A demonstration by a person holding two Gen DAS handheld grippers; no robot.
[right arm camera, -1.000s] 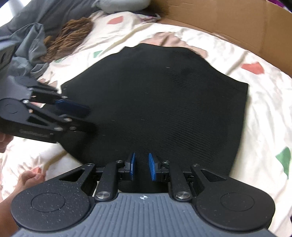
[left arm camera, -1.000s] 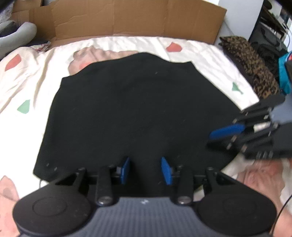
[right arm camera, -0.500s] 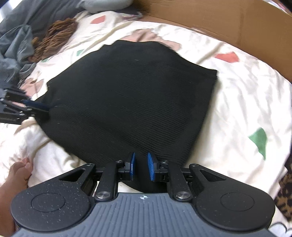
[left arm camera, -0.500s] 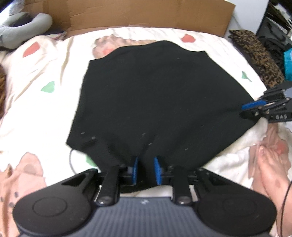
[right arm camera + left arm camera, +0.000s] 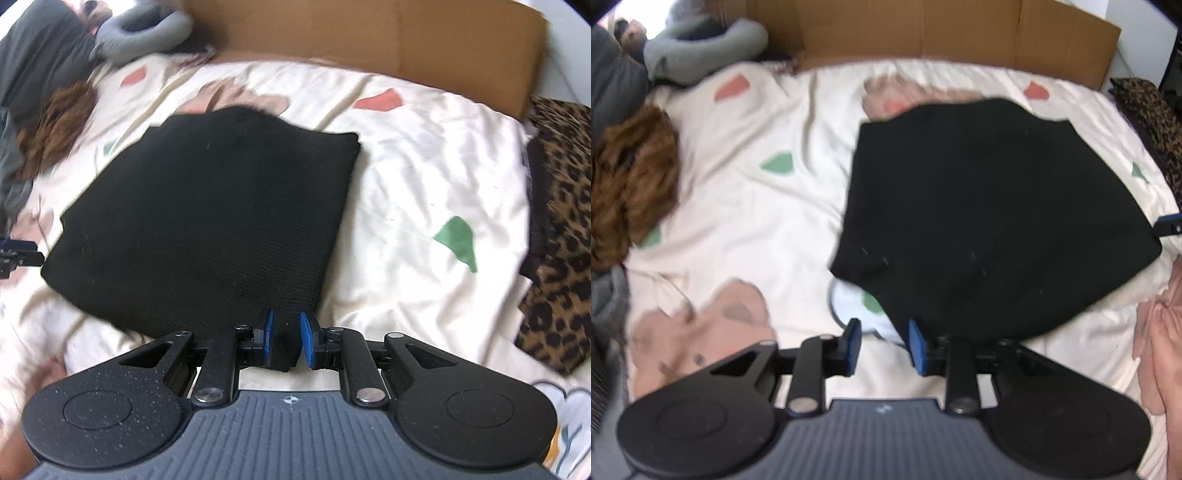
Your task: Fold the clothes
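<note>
**Inspector A:** Left hand-held gripper [image 5: 882,345]?

**Inspector B:** Jaws have just been opening; released, nothing between the pads. The sweater's [image 5: 990,221] near corner lies just beside its right pad.

**Inspector A:** The sweater's place?

**Inspector B:** Folded, black, on the bed [image 5: 424,177], toward its near edge; brown garment [image 5: 55,125] at the left edge, leopard garment [image 5: 554,221] at the right.

**Inspector A:** Right hand-held gripper [image 5: 286,341]?

**Inspector B:** Clenched on the sweater's near corner.

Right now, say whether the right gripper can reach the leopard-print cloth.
Probably not yet: the right gripper is clamped on the black garment; only bare sheet lies before the leopard-print cloth.
</note>
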